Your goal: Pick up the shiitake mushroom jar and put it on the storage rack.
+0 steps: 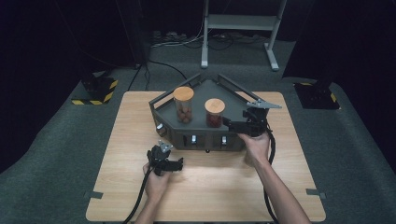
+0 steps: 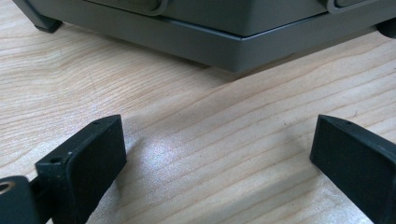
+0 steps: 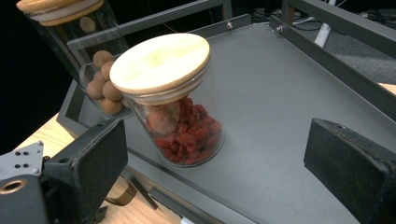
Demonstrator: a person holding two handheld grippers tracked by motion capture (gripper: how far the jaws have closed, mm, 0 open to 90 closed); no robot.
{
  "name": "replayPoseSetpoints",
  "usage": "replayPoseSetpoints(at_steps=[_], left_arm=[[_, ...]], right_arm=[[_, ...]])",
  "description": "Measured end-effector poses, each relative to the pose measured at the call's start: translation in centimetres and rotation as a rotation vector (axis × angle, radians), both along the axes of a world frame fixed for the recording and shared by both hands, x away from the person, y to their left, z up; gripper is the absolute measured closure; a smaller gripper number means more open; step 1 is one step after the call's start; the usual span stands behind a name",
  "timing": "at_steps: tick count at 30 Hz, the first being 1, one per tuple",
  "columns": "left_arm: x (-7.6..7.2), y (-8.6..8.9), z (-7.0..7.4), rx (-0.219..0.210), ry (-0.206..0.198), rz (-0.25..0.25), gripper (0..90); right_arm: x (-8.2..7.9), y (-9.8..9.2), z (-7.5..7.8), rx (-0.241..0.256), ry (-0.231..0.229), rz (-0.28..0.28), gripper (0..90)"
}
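At the near edge of the wooden table (image 1: 205,196), the left gripper (image 1: 169,164) rests low over bare wood with its jaws spread wide and nothing between them, just short of the front wall of the dark grey tray (image 2: 243,44). Farther back and to the right, the right gripper (image 1: 232,124) reaches over the tray's right rail (image 3: 336,63), its jaws also wide apart and empty. The short glass jar of red dried berries (image 3: 180,123), capped with a bamboo lid (image 3: 160,63), stands on the tray floor just ahead of those jaws, a little toward the left one and not yet between them. Just beyond it, on the left, stands the taller jar of brown nuts (image 3: 100,81), nearly touching. The likely risk is a glancing approach: a jaw could nudge the smooth glass rather than straddle it, tipping the berry jar or knocking it into its neighbour.
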State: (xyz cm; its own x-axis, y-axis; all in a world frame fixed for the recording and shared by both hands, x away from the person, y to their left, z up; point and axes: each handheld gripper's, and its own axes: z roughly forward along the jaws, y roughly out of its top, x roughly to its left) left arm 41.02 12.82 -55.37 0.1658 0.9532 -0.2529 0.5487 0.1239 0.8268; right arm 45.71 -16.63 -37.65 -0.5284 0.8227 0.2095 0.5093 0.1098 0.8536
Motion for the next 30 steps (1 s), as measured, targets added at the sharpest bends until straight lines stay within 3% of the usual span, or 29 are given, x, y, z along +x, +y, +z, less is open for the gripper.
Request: replayPoseSetpoints(at_steps=[30], left_arm=[[0.0, 0.0, 0.0, 0.000, 0.000, 0.001, 3.3]], right_arm=[[-0.8, -2.6, 0.1, -0.010, -0.019, -0.026, 6.7]])
